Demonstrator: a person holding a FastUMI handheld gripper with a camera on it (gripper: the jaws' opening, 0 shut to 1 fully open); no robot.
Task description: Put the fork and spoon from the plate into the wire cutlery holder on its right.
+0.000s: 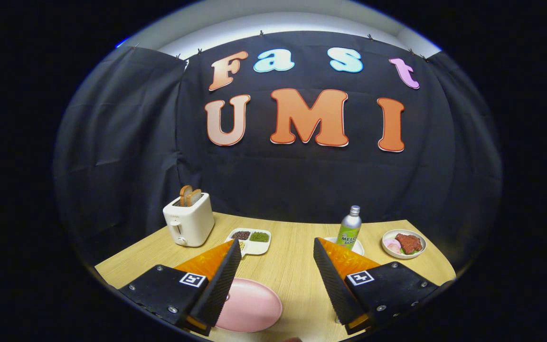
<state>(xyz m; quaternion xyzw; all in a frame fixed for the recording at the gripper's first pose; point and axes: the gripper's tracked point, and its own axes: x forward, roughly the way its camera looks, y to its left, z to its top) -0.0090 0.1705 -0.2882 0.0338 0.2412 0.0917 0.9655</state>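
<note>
The tool (277, 254) hangs above the wooden worktop (292, 247) with its two fingers (221, 280) spread wide apart, gripping nothing. A pink plate (249, 304) lies low between them, partly under the left finger — its visible surface is bare, so no long axis of fork or spoon can be read. Beyond the fingers stand a white toaster (189, 221) with bread slices, a divided tray of foods (250, 239), a green soda bottle (350, 229) on a white saucer (358, 247), and a small dish of meat (404, 243).

Cloth-walled booth (staged kitchen): toaster (189, 224), food dishes on table (292, 237).
</note>
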